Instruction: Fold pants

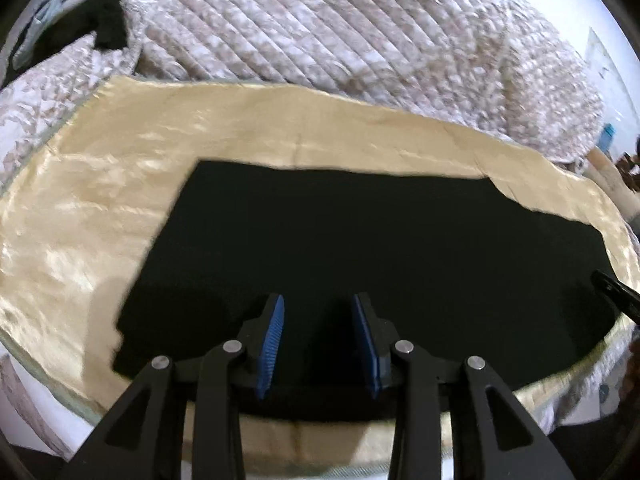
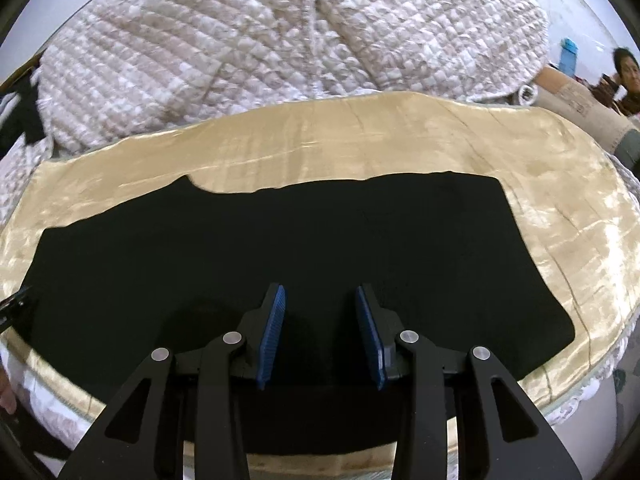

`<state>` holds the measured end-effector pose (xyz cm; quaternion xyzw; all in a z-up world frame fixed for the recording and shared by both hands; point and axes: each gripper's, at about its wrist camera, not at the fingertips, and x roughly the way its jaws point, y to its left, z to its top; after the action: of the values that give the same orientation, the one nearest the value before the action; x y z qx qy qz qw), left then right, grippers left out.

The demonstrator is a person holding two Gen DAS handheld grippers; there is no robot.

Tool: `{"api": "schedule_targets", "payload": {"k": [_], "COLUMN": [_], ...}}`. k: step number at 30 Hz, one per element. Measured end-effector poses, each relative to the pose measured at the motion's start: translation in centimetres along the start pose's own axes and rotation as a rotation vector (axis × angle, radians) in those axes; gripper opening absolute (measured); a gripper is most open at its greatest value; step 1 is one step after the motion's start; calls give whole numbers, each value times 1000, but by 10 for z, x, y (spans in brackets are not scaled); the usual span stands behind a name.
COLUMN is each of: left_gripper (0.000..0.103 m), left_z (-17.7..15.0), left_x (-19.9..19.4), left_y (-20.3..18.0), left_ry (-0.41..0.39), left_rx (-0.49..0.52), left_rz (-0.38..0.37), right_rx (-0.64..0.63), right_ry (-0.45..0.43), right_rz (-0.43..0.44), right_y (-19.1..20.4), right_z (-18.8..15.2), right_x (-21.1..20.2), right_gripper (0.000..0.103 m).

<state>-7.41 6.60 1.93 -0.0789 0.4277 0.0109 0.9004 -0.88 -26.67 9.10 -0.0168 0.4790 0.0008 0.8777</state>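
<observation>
Black pants lie flat on a shiny beige cloth, and their cut left edge shows in the left wrist view. My left gripper hovers over the near part of the pants, open, its blue pads apart with nothing pinched between them. In the right wrist view the same pants spread across the beige cloth, with a rounded end at the right. My right gripper is open above their near edge, pads apart and empty. A black tip of the other tool pokes in at each view's side edge.
A quilted white and tan blanket is heaped behind the cloth. Dark clothing lies at the far left. A cardboard roll and a person are at the far right. The beige cloth's near edge curves just below the grippers.
</observation>
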Motion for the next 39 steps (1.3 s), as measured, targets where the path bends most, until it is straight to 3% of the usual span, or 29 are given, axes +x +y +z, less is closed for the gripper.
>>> {"api": "schedule_targets", "payload": {"k": [4, 7, 14, 19, 22, 29, 33, 39], "left_gripper": [41, 42, 43, 43, 43, 43, 43, 43], "left_z": [-15, -20, -16, -18, -16, -11, -9, -12], "left_x": [-9, -15, -20, -14, -14, -17, -13, -18], "left_y": [-11, -16, -20, -23, -24, -10, 9, 21], "left_ry": [-16, -27, -45, -32, -31, -58, -41, -38], "left_rx": [50, 66, 67, 74, 75, 11, -63, -102], "left_rz": [26, 35, 46, 61, 62, 104, 140, 100], "right_rx": [-40, -103, -161, -147, -129, -55, 9, -4], "right_ry": [49, 43, -16, 51, 42, -48, 9, 10], "right_rz": [20, 23, 38, 11, 20, -33, -90, -81], "right_y": [12, 26, 44, 42, 39, 21, 4, 6], "right_z": [-20, -30, -31, -32, -31, -21, -19, -18], "right_x": [3, -3, -13, 0, -3, -17, -5, -4], "right_gripper": [38, 48, 48, 48, 48, 48, 48, 48]}}
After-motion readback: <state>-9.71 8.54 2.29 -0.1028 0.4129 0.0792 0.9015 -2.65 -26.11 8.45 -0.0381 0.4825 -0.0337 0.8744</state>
